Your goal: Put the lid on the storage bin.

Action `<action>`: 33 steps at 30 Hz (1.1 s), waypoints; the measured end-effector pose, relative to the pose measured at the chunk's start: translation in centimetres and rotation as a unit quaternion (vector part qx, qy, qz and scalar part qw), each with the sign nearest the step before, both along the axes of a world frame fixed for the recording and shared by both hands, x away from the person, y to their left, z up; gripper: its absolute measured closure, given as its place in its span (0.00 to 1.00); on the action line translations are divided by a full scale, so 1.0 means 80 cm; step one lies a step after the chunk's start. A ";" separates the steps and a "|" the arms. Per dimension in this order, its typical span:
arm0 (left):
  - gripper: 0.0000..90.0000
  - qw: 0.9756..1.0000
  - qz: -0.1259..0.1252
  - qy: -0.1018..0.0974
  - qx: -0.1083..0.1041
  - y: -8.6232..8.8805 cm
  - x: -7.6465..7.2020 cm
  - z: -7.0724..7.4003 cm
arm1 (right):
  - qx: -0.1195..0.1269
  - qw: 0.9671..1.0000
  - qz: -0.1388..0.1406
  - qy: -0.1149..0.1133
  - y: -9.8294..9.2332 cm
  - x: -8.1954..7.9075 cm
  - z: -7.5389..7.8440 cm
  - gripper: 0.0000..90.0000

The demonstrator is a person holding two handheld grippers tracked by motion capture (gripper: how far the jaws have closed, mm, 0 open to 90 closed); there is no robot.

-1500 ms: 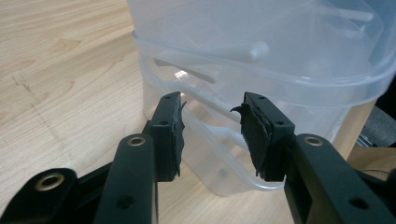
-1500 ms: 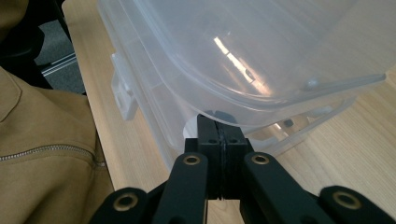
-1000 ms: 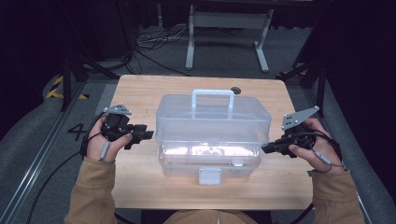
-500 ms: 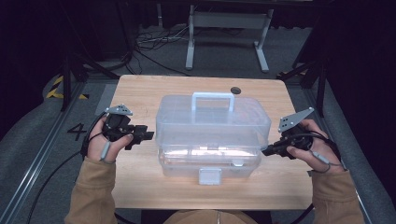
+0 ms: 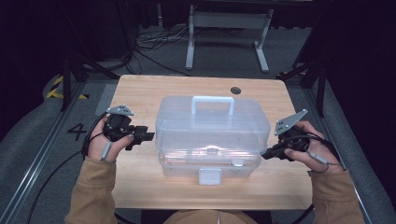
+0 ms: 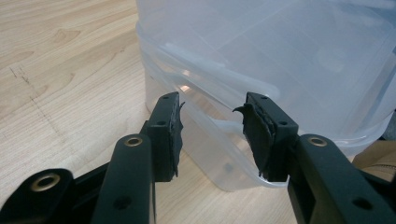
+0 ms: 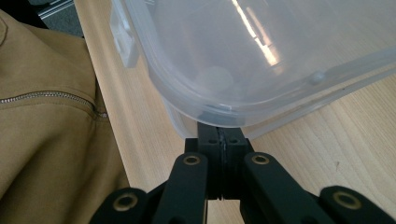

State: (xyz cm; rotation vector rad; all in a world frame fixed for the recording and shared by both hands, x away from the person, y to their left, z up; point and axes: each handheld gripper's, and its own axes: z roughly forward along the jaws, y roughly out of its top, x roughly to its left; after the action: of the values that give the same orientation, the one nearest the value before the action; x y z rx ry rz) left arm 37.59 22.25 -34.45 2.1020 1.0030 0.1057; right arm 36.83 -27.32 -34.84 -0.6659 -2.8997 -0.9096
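Note:
A clear plastic storage box [image 5: 212, 135] with a white top handle [image 5: 213, 101] and a front latch [image 5: 209, 176] stands mid-table. My left gripper [image 5: 144, 136] hovers just off the box's left side. In the left gripper view the left gripper [image 6: 212, 105] is open, nothing is between its pads, and the box's corner [image 6: 280, 56] lies right ahead. My right gripper [image 5: 264, 154] is at the box's right front corner. In the right gripper view the right gripper [image 7: 223, 128] is shut, with its tips tucked under the lid's rim [image 7: 243, 114].
The wooden table [image 5: 140, 93] has a small dark round hole [image 5: 235, 89] at the back. The person's tan jacket [image 7: 42, 116] is close to the near edge. A metal stand [image 5: 224, 32] and cables lie on the floor beyond the table.
The right hand has crept slightly in toward the box's corner. The left hand and the box have stayed put.

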 end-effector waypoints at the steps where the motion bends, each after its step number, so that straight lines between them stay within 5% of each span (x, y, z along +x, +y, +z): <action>1: 0.63 1.000 0.000 0.000 0.000 0.000 0.000 0.000 | -0.001 1.000 -0.001 0.001 0.000 0.000 -0.001 1.00; 33: 0.63 1.000 -0.002 0.004 0.003 -0.001 0.001 -0.002 | -0.035 0.999 0.012 0.029 0.007 0.003 -0.015 1.00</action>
State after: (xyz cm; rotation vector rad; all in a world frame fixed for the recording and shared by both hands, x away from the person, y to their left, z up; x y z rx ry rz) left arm 37.70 22.13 -34.65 2.1123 1.0041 0.0979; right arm 37.09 -26.72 -36.05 -0.6490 -2.8936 -0.7779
